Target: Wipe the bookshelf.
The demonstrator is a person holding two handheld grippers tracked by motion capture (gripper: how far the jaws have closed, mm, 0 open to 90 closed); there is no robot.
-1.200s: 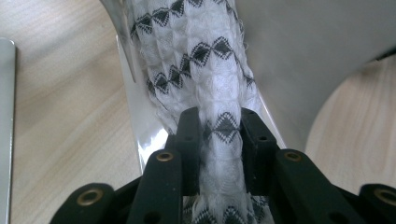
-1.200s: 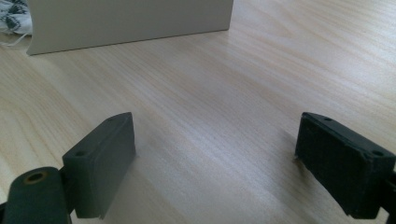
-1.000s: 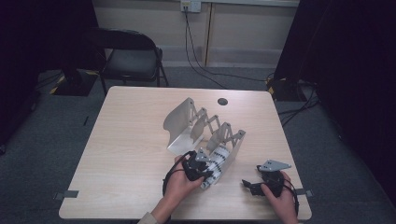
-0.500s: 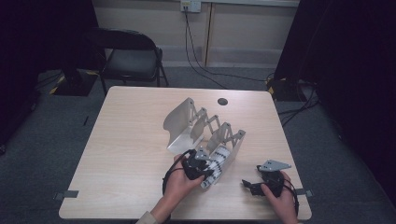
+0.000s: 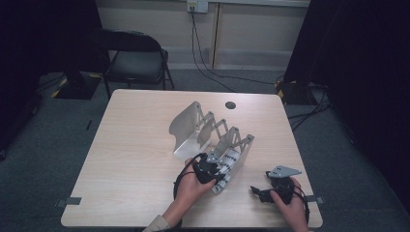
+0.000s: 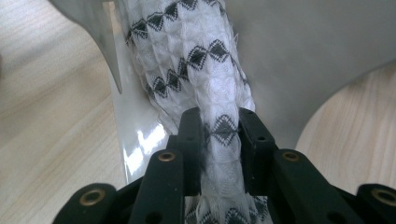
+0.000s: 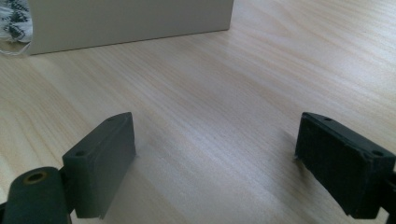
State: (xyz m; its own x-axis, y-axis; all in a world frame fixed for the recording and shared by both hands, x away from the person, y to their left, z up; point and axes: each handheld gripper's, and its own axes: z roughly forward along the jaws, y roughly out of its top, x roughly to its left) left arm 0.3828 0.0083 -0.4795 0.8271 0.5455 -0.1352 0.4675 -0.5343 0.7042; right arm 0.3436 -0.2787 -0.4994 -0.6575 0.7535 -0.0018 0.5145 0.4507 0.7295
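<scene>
A grey metal accordion rack (image 5: 208,133) with several divider plates stands mid-table. A white cloth with black diamond patterns (image 6: 201,70) lies in the rack's near slot (image 5: 227,162). My left gripper (image 6: 219,140) is shut on the cloth's near end, its pads pinching the fabric between two plates; in the high view it (image 5: 209,169) sits at the rack's near end. My right gripper (image 5: 263,193) rests on the table to the right of the rack, jaws wide open with only bare wood between the pads (image 7: 105,158).
The light wooden table (image 5: 130,159) has free room on its left half. A small dark round thing (image 5: 230,105) lies near the far edge. A black folding chair (image 5: 135,58) and cables stand beyond the table. The rack's near plate (image 7: 130,18) faces my right gripper.
</scene>
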